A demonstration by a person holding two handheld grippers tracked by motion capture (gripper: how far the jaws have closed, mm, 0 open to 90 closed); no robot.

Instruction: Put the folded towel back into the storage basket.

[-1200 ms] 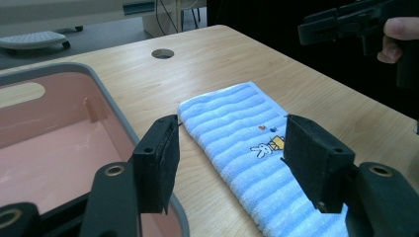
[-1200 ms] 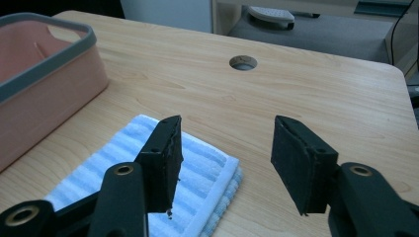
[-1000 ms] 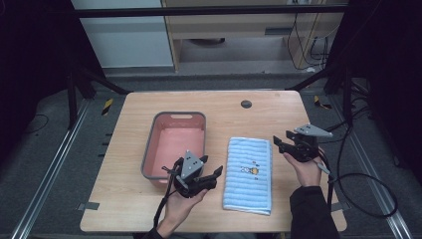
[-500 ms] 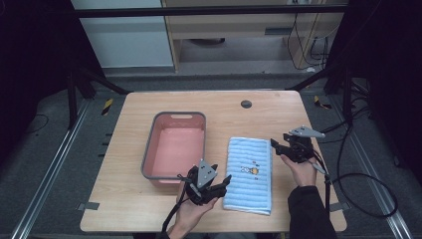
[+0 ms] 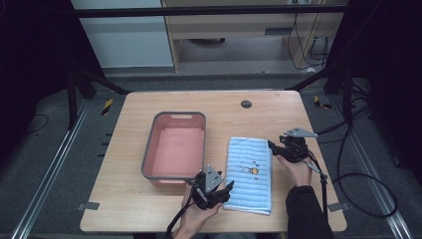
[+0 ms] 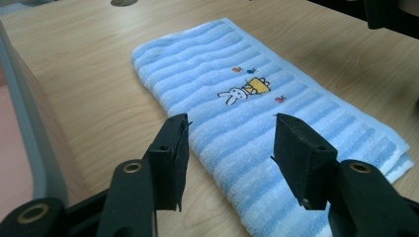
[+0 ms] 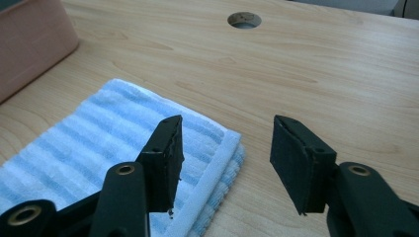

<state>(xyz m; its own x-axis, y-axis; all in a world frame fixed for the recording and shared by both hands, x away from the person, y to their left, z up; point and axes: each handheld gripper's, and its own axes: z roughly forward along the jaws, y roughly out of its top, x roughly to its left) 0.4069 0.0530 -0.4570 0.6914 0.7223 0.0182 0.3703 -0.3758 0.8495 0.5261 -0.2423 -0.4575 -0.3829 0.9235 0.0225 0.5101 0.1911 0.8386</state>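
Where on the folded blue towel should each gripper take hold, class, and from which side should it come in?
Probably at the edges. The towel lies flat and folded, so a jaw must slide under the stacked layers. The left gripper, open, suits the near left corner, coming from the tub side. The right gripper, open, suits the far right corner, coming from the bare table.

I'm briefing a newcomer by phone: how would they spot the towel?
On the wooden table, look right of the pink basin. The folded towel lies flat there, light blue with stripes and a small rabbit picture; it is the table's only cloth.
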